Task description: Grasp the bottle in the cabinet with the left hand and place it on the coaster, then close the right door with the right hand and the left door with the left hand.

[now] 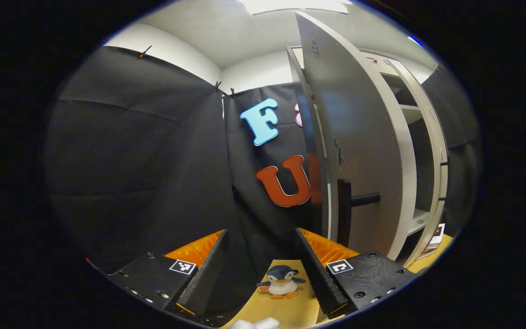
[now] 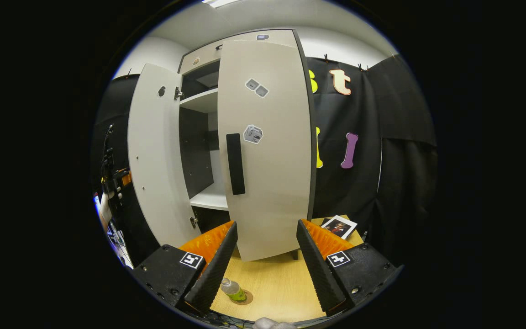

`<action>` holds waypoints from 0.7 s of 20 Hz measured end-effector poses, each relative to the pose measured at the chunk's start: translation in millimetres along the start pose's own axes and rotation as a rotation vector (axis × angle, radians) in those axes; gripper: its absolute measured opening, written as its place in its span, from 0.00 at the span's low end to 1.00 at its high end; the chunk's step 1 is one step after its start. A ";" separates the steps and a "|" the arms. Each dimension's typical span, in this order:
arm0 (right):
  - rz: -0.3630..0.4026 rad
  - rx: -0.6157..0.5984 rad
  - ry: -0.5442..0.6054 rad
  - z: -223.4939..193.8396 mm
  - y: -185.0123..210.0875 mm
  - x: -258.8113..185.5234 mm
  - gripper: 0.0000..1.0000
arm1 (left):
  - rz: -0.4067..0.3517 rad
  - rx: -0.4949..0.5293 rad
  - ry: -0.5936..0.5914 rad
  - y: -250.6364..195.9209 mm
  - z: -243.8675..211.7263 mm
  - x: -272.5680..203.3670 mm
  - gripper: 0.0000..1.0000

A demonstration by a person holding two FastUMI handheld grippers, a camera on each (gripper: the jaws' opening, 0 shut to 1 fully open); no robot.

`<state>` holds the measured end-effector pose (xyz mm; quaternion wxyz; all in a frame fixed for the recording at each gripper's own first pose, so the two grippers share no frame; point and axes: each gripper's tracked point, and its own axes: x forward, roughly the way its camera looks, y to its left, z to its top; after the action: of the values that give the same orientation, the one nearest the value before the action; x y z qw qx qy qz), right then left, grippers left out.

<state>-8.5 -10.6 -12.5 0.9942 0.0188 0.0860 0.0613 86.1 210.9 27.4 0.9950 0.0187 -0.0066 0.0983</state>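
So the small clear plastic bottle with the green label (image 2: 233,289) is standing upright on a round brown coaster (image 2: 243,298) on the light wooden tabletop (image 2: 276,292), down low in the right gripper view, just beside that gripper's left finger. The right gripper (image 2: 263,256) is hanging wide open with nothing between its fingers, facing the pale grey right cabinet door (image 2: 267,151), which is looking shut or nearly so, black bar handle (image 2: 235,163) and all. The matching left door (image 2: 155,160) is standing open, showing white shelves (image 2: 210,197). The left gripper (image 1: 260,262) is also gaping wide and holding nothing, sitting right by that open door's black handle (image 1: 347,210), not touching it. A little plush penguin (image 1: 282,281) is sitting on the table between its fingers.
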 end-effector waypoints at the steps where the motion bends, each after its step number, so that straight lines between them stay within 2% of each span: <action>1: 0.004 0.002 0.005 -1.8 -1.3 0.7 0.81 | -0.009 -0.007 0.007 -1.0 -2.8 0.0 0.88; 7: 0.014 0.004 0.007 -3.3 -5.5 3.1 0.81 | -0.044 -0.015 0.000 -28.3 0.2 -9.1 0.87; 14: -0.003 -0.011 0.003 2.1 -16.5 0.9 0.81 | -0.151 -0.038 -0.022 -93.7 7.3 -9.9 0.87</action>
<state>-5.3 -26.9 -11.4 0.9943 0.0131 0.0873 0.0604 94.7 116.9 31.2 0.9996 0.0011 -0.0178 0.0226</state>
